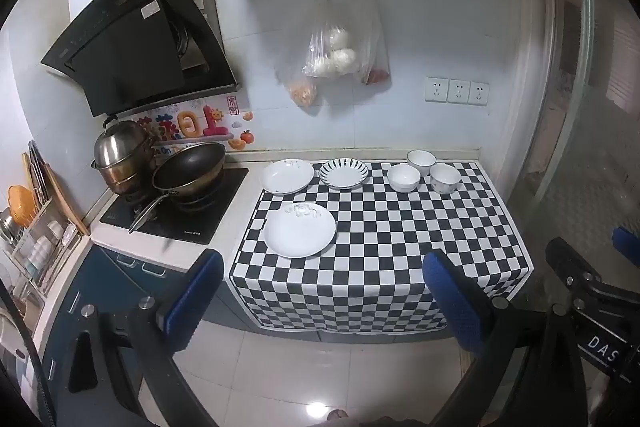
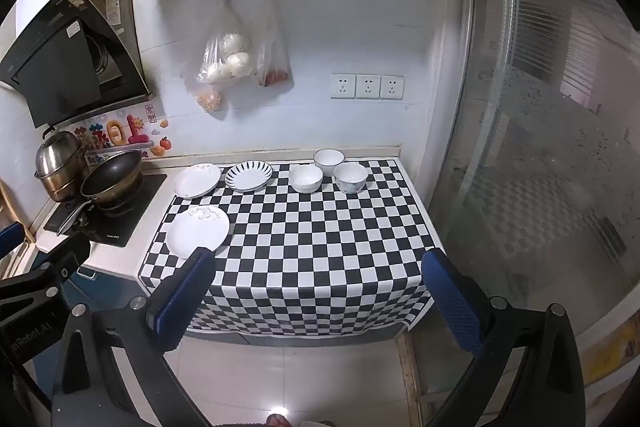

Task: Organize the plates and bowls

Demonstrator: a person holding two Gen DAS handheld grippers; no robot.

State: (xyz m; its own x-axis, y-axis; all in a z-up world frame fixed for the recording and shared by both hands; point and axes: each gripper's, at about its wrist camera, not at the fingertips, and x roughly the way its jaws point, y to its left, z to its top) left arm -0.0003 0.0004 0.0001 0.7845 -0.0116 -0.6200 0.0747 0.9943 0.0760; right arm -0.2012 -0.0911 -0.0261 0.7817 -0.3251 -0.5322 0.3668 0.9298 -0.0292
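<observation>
You haven't started: both your left gripper (image 1: 322,291) and right gripper (image 2: 318,291) hang wide apart, empty. Three plates (image 1: 300,229) and three bowls (image 1: 404,177) sit apart on the cloth (image 1: 400,239). Reach for a plate first.

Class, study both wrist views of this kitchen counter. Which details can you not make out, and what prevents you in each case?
- Near plate: right wrist view, its front edge is hidden behind the right gripper finger.
- Bowls: both views, too small to read their patterns.
- Dish rack: left wrist view, cut off by the fisheye edge.
- Hanging bags: contents blurred by the plastic.
</observation>
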